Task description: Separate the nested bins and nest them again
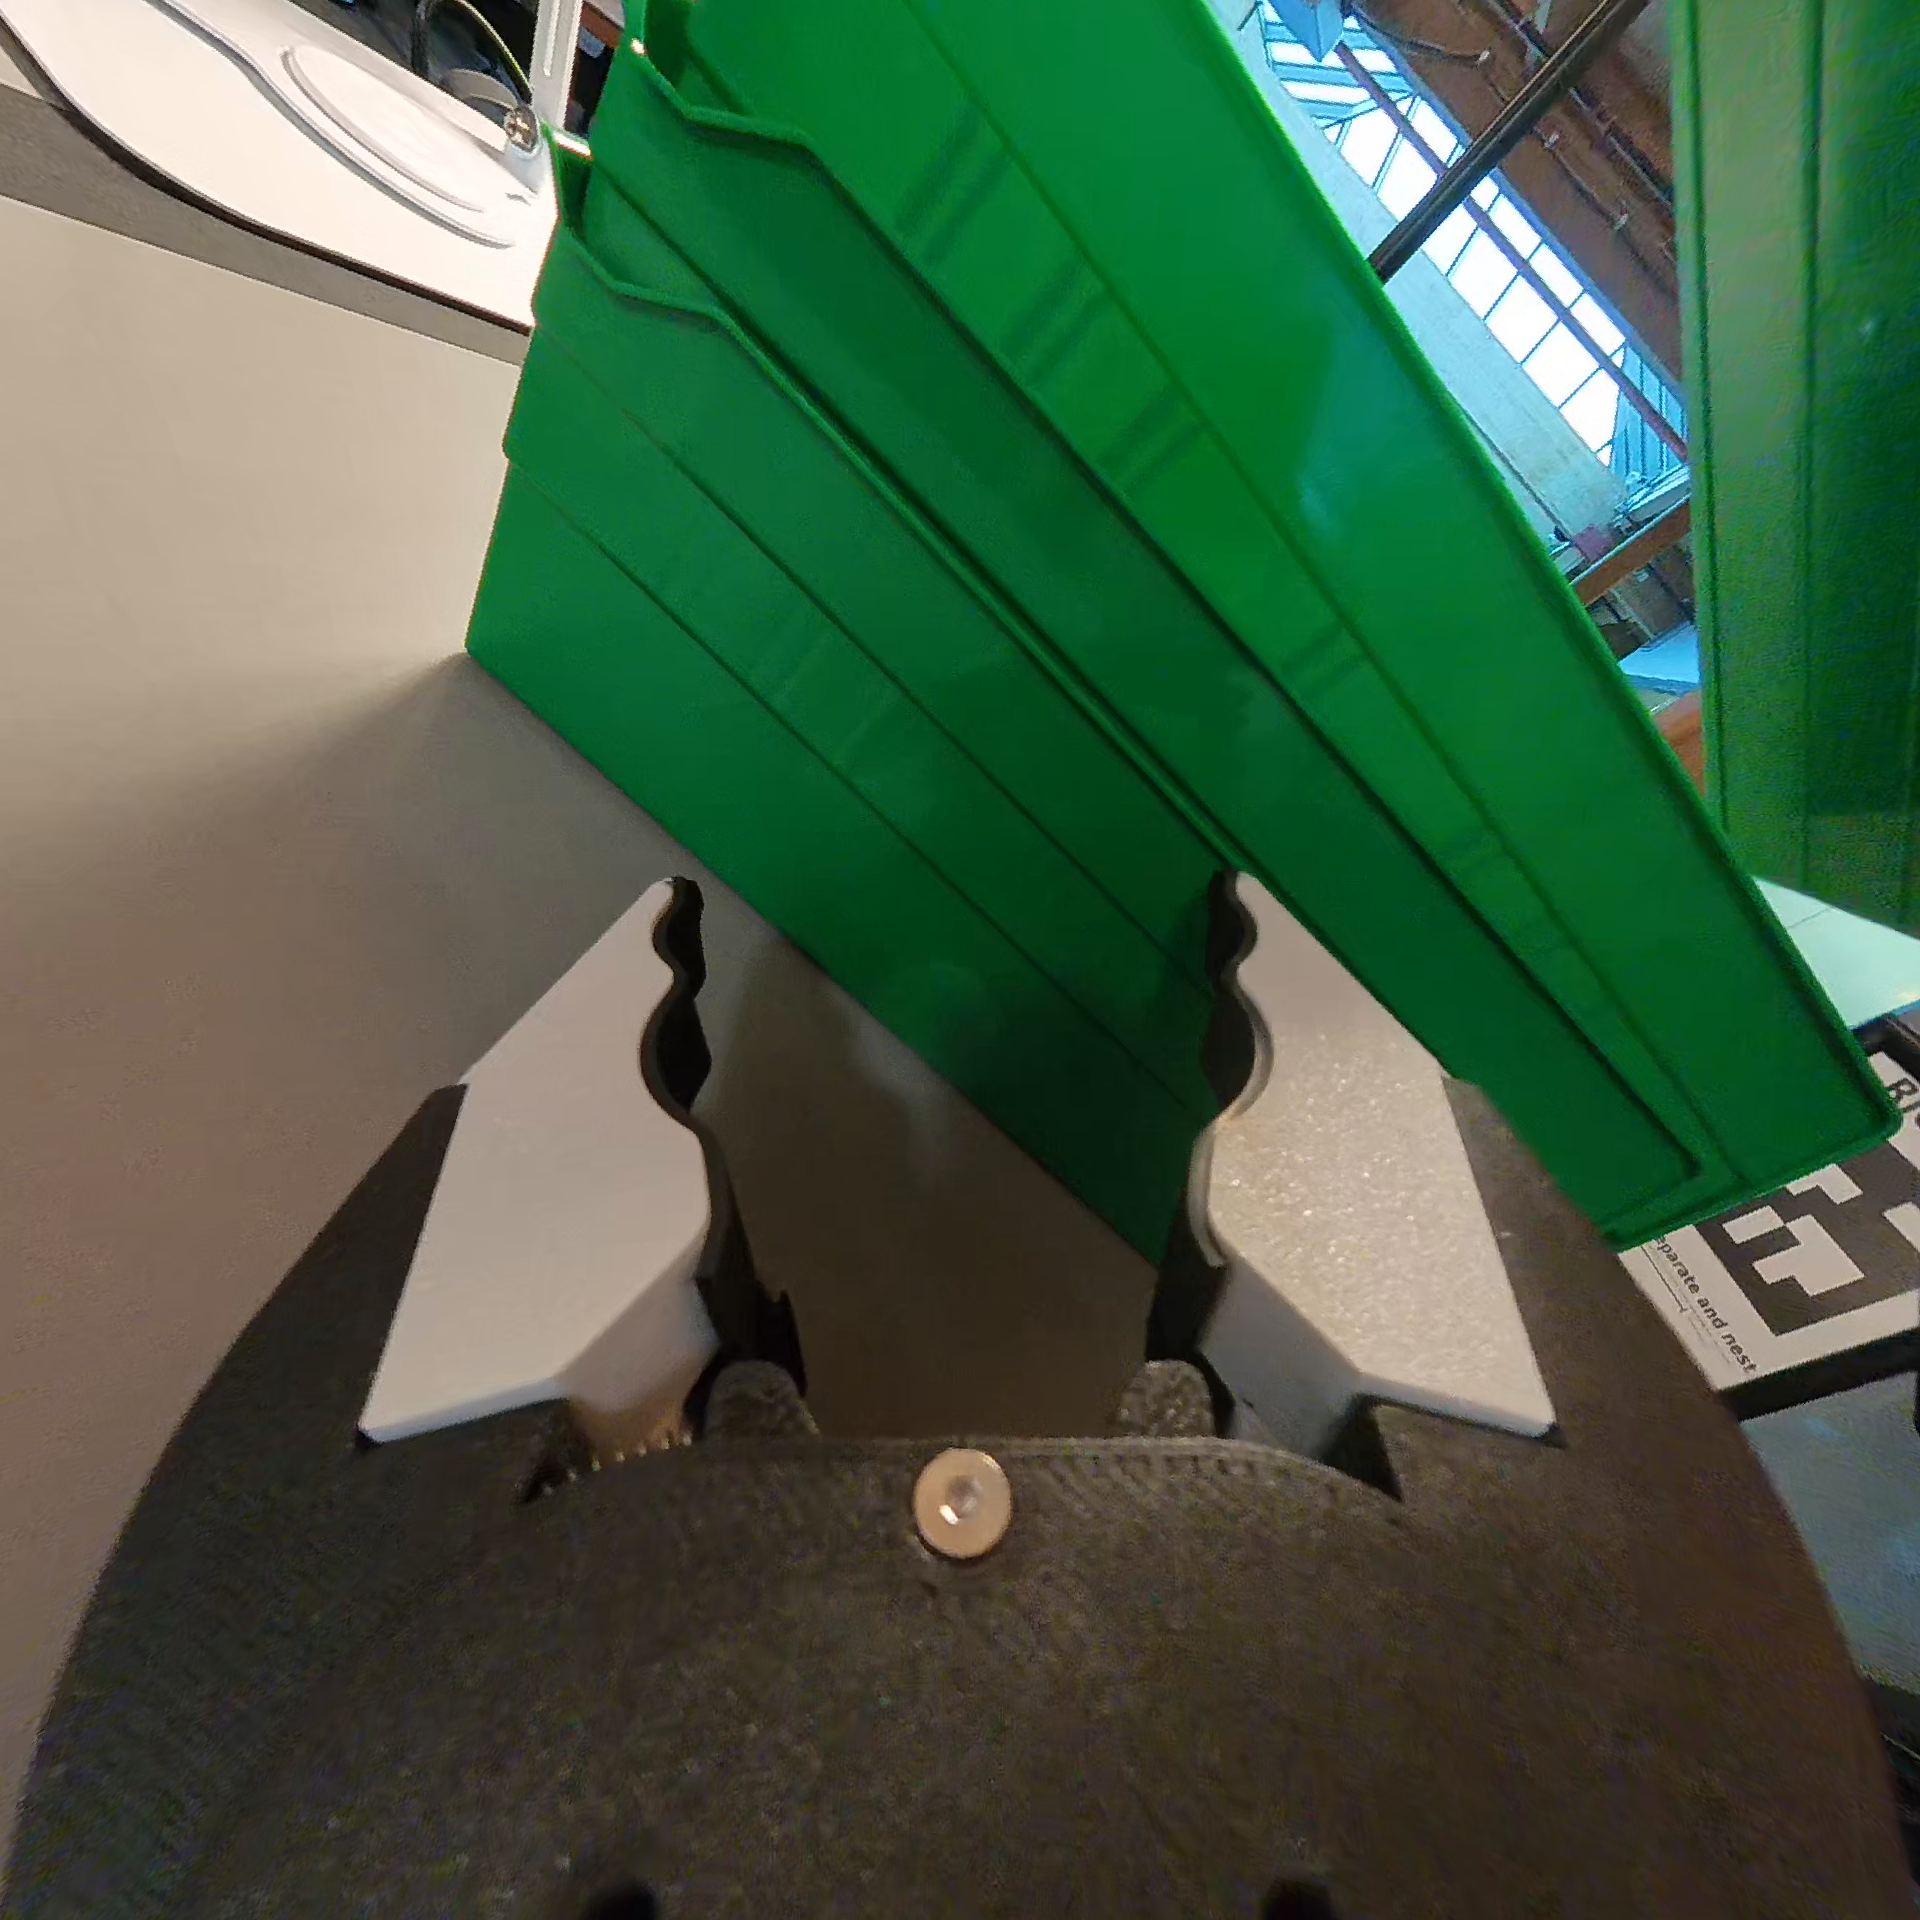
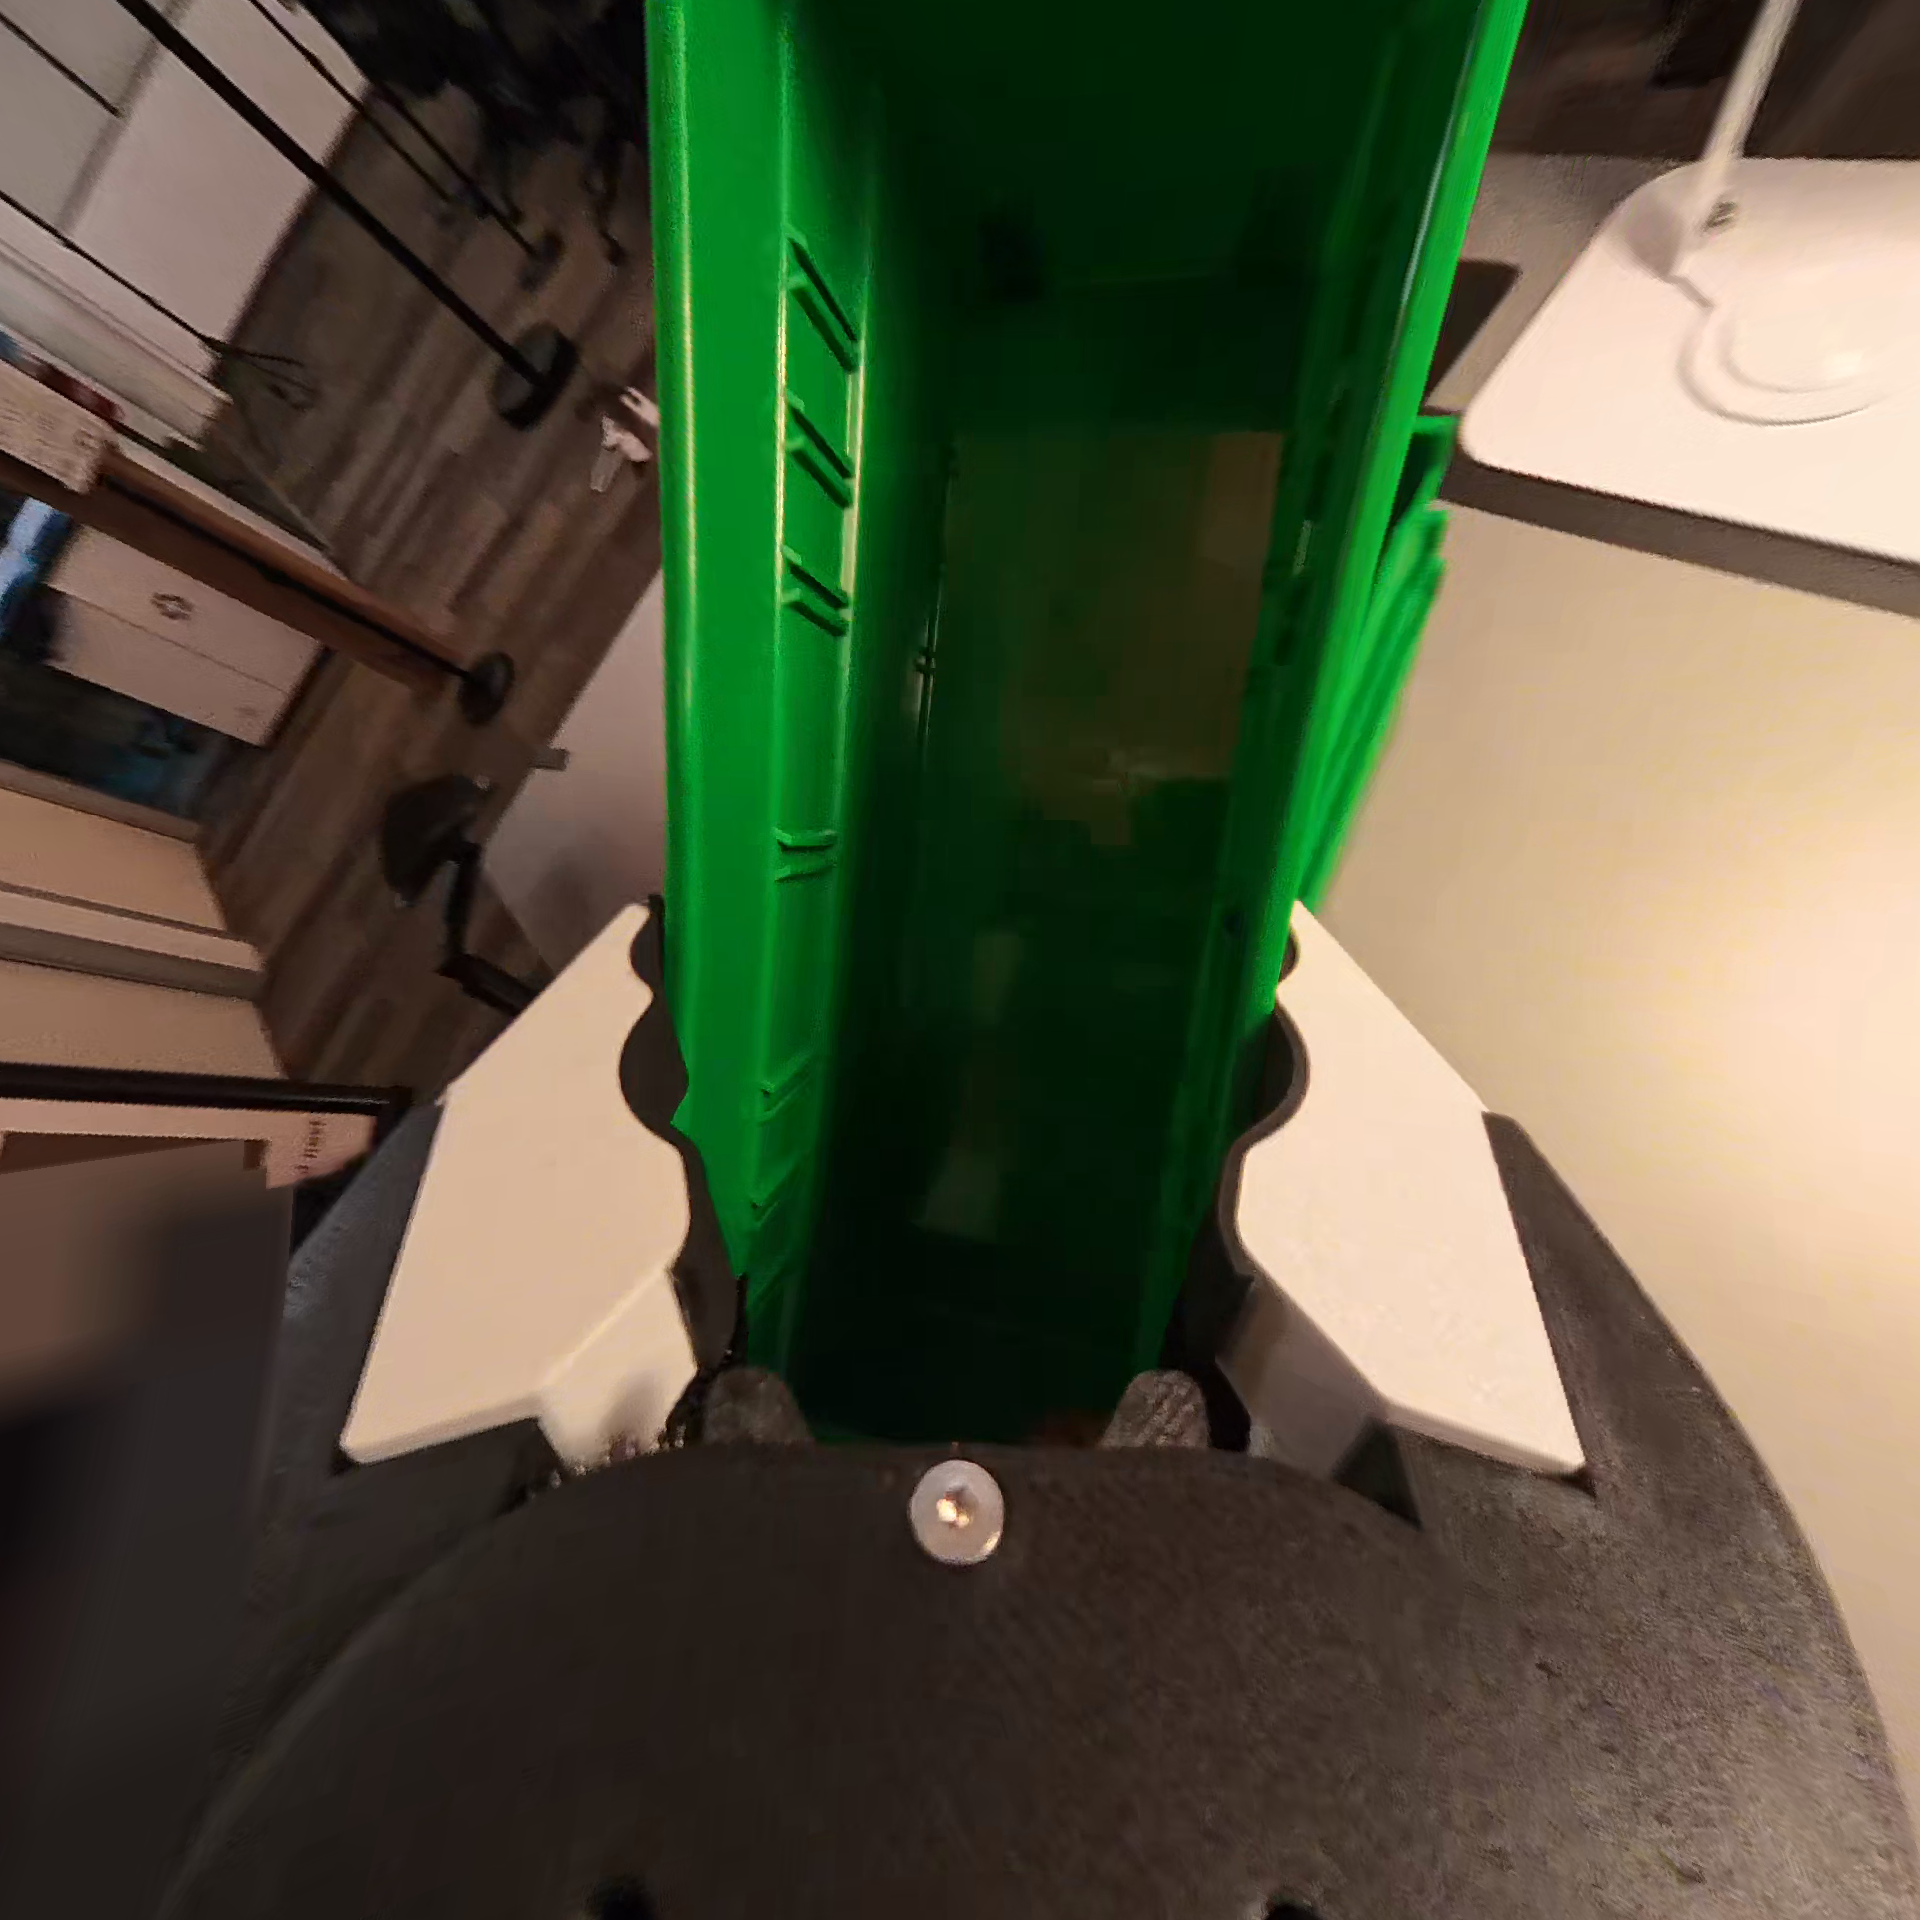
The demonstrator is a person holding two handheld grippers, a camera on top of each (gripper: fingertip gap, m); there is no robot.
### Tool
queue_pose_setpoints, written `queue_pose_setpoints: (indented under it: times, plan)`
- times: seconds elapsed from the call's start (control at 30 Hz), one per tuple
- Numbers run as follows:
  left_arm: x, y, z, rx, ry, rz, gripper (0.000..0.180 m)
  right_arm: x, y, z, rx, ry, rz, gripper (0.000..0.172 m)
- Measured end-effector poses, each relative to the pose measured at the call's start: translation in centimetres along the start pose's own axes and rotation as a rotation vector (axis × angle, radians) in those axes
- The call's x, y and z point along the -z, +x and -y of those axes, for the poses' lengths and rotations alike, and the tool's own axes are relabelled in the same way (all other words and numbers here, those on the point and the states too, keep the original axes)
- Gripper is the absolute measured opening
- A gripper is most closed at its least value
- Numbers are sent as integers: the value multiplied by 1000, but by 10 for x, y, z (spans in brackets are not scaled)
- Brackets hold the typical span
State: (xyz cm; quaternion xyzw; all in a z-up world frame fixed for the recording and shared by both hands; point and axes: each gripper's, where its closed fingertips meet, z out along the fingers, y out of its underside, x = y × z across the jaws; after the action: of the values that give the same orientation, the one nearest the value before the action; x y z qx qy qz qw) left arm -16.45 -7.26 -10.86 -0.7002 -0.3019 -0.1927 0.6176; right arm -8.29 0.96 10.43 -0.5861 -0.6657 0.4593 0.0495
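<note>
My left gripper [image 1: 951,997] is down at the pale grey counter [image 1: 208,727], jaws spread wide around the lower corner of a stack of nested green plastic bins [image 1: 935,582]. The stack tilts up and away to the right, rims layered one over the other. The right-hand fingertip [image 1: 1236,997] sits against the stack's edge, but the left fingertip [image 1: 675,997] stands clear with bare counter showing between it and the plastic, so I'm not clamping anything here.

Over on the right, it's a different story: my right gripper [image 2: 966,1018] has a separate green plastic bin [image 2: 1039,520] squarely between its fingers. The bin's two long walls run straight out ahead of me, and each dark pad lies against the outside of a wall, left pad [image 2: 655,1039] and right pad [image 2: 1273,1039] both hard on the plastic. I'm looking down its dim inside. That view is blurred.

Just beyond the held bin's right wall I catch the layered green rims of the stack [image 2: 1392,644] on the counter [image 2: 1662,831]. A white lamp base [image 2: 1766,343] sits on a white board farther back, and a printed black-and-white marker sheet [image 1: 1808,1278] lies beside the stack.
</note>
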Motion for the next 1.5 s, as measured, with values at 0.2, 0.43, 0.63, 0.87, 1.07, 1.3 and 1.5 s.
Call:
queue_pose_setpoints:
  times: [0.2, 0.43, 0.63, 0.87, 1.07, 1.3, 1.5]
  plan:
    - [1, 0, 1, 4, 3, -4, 97, -55, 15, -13, -72, -39, -63, 110]
    - [0, 2, -1, -8, -5, -13, 97, -86, 28, -25, 2, -81, -273, 115]
    - [1, 5, -1, -19, -6, -28, 97, -106, 44, -38, 12, -138, -370, 130]
    - [5, 6, 5, -20, 20, -43, 99, -100, 21, -36, 3, -11, -201, 147]
    - [7, 10, 10, -11, 43, -69, 100, -38, 0, -51, 90, 230, -60, 141]
    - [11, 21, 17, -40, 103, -133, 101, -9, 51, -134, 48, 423, 50, 131]
    - [15, 50, 22, -150, 208, -209, 100, -53, 74, -200, 128, 336, 9, 128]
